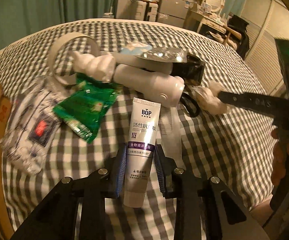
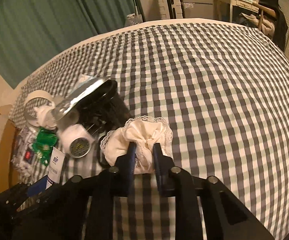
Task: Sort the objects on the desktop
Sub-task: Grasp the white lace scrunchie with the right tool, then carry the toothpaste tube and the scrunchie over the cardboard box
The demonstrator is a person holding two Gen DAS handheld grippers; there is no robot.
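Dim, warm yellowish indoor light, heavy fisheye bending with black corners, motion blur on the left-side clutter

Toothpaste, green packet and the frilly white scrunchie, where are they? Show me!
toothpaste tube (image 1: 142, 140): left wrist view, on its purple label band.
green packet (image 1: 86, 108): left wrist view, middle of the foil.
frilly white scrunchie (image 2: 144, 134): right wrist view, on the cream fabric above the fingers.
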